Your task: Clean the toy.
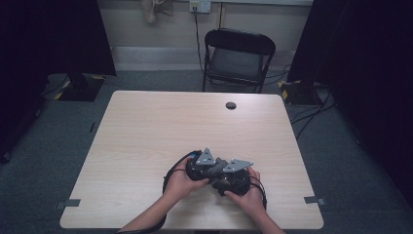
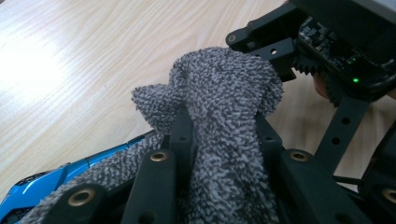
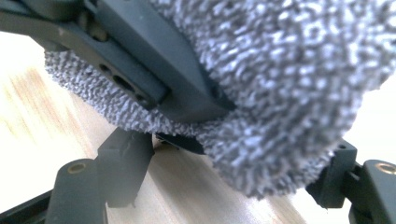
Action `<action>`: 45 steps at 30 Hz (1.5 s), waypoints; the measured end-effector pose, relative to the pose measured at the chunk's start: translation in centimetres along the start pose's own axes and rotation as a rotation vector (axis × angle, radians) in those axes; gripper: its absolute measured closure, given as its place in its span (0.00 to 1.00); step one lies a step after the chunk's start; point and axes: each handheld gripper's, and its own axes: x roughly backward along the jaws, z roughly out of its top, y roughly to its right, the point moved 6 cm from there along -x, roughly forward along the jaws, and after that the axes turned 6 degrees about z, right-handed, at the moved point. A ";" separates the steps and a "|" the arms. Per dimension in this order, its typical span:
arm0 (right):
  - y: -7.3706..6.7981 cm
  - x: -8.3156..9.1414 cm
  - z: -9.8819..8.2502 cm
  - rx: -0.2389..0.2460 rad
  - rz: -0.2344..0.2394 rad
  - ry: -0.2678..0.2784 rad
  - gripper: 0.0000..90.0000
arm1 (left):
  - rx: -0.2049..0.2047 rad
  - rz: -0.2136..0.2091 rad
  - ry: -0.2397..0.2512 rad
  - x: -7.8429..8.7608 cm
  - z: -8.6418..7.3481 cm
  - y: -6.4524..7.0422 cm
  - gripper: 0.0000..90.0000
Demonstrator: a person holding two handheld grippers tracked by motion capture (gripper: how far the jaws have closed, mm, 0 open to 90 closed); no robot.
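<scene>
Each gripper is black, the left gripper [image 1: 198, 168] and the right gripper [image 1: 233, 179] both topped by a grey three-cornered plate. Black cables loop from them at lower centre. The jaws are flat black bars with brass-ringed screw holes; a green light glows upper right in the left gripper view.

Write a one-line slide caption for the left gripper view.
Left tool clamped on a grey terry cloth above the wooden table, the other tool close behind it.

grey cloth [image 3: 289, 93] blurred and cut off at frame top, left tongs' [image 2: 224, 135] tips buried in it
</scene>
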 end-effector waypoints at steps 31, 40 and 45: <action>0.0 0.0 0.0 0.000 0.000 0.000 0.30 | 0.060 0.101 -0.034 0.6 -0.4 -4.9 0.77; 0.0 0.0 0.0 0.001 0.001 -0.001 0.30 | 0.081 0.134 -0.044 0.8 -0.9 -6.3 0.77; 0.0 0.0 0.0 0.001 0.001 -0.001 0.30 | 0.081 0.165 -0.060 1.0 -1.4 -7.4 0.77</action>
